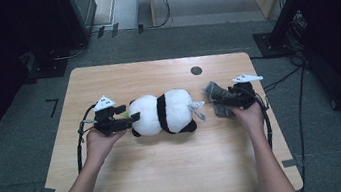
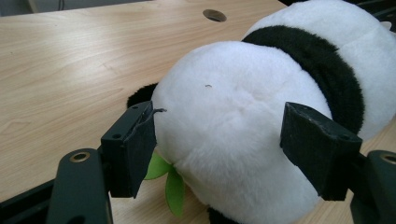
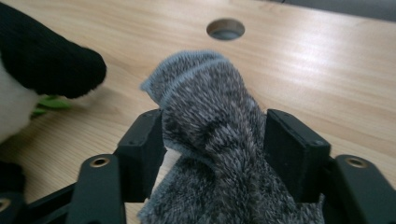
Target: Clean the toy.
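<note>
Clearly, the panda plush (image 2: 243, 140) is clamped at its rounded end between the pads of the left gripper (image 1: 121, 122). A grey fuzzy cloth (image 3: 210, 135) is squeezed by the right gripper (image 1: 223, 99). The plush is laid on the table (image 1: 170, 177), long axis left to right. A white tag (image 1: 196, 108) is seen; its writing cannot be read.

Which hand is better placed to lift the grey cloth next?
Right. The right gripper already has the grey cloth bunched between its fingers; the left gripper straddles the plush panda.
</note>
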### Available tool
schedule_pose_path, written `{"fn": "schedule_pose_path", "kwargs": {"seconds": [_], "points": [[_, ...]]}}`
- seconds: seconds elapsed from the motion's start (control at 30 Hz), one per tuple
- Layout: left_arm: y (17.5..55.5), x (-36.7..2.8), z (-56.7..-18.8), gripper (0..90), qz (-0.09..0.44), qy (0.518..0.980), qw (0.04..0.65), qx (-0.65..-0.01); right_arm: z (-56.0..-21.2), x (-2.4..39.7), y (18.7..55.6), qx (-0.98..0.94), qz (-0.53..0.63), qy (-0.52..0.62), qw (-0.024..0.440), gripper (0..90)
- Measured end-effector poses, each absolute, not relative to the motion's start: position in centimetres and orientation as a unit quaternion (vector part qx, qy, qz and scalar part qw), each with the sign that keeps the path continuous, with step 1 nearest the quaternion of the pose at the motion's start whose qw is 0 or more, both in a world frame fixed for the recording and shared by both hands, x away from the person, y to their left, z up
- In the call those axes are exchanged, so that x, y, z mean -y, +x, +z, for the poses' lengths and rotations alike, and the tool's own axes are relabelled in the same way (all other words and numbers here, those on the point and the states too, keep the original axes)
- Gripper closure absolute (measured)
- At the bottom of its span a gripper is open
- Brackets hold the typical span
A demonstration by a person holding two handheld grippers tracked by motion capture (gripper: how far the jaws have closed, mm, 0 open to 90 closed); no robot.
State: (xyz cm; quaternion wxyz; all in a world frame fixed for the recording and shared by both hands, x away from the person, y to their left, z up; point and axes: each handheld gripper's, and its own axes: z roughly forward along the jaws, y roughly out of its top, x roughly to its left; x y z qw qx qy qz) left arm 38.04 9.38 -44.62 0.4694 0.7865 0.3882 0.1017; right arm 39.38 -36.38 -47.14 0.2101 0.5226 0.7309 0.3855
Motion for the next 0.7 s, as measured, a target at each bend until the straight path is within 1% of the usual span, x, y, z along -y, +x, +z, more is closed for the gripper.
{"fn": "schedule_pose_path", "kwargs": {"seconds": [0.07, 0.13, 0.17, 0.2, 0.23, 0.37, 0.4, 0.47, 0.57, 0.6, 0.7], "points": [[38.5, -9.2, -44.4, 26.4, 0.102, 0.790, 0.465, -0.385, -47.8, 36.1, 39.8, -0.741, 0.363, 0.520, 0.219, 39.8], [38.7, -9.0, -44.3, 26.5, 0.102, 0.784, 0.473, -0.388, -48.3, 36.0, 40.2, -0.748, 0.343, 0.521, 0.229, 40.0], [38.7, -9.0, -44.3, 26.6, 0.102, 0.784, 0.472, -0.389, -48.6, 36.0, 40.3, -0.751, 0.337, 0.521, 0.227, 42.8], [38.7, -9.0, -44.5, 25.9, 0.101, 0.784, 0.472, -0.390, -48.9, 35.9, 40.4, -0.755, 0.327, 0.517, 0.236, 46.7], [38.7, -9.0, -44.6, 25.4, 0.095, 0.784, 0.470, -0.393, -49.2, 35.7, 40.5, -0.760, 0.317, 0.512, 0.243, 47.7], [38.7, -9.1, -44.6, 24.3, 0.097, 0.782, 0.475, -0.393, -50.1, 35.9, 40.9, -0.761, 0.312, 0.521, 0.226, 52.4], [38.8, -9.1, -44.6, 24.1, 0.096, 0.782, 0.474, -0.394, -50.3, 36.0, 41.1, -0.760, 0.311, 0.526, 0.222, 56.2], [39.0, -9.0, -44.7, 22.5, 0.086, 0.781, 0.475, -0.396, -50.6, 36.3, 41.2, -0.759, 0.313, 0.529, 0.216, 59.2], [39.2, -8.7, -45.4, 20.1, 0.073, 0.786, 0.466, -0.400, -50.6, 36.3, 41.3, -0.760, 0.307, 0.528, 0.221, 65.9], [39.2, -8.8, -45.5, 18.7, 0.071, 0.786, 0.467, -0.400, -50.6, 36.3, 41.3, -0.762, 0.304, 0.527, 0.222, 70.4], [39.1, -9.1, -45.9, 16.0, 0.071, 0.785, 0.470, -0.398, -50.3, 36.2, 41.3, -0.762, 0.299, 0.530, 0.222, 74.8]]}}
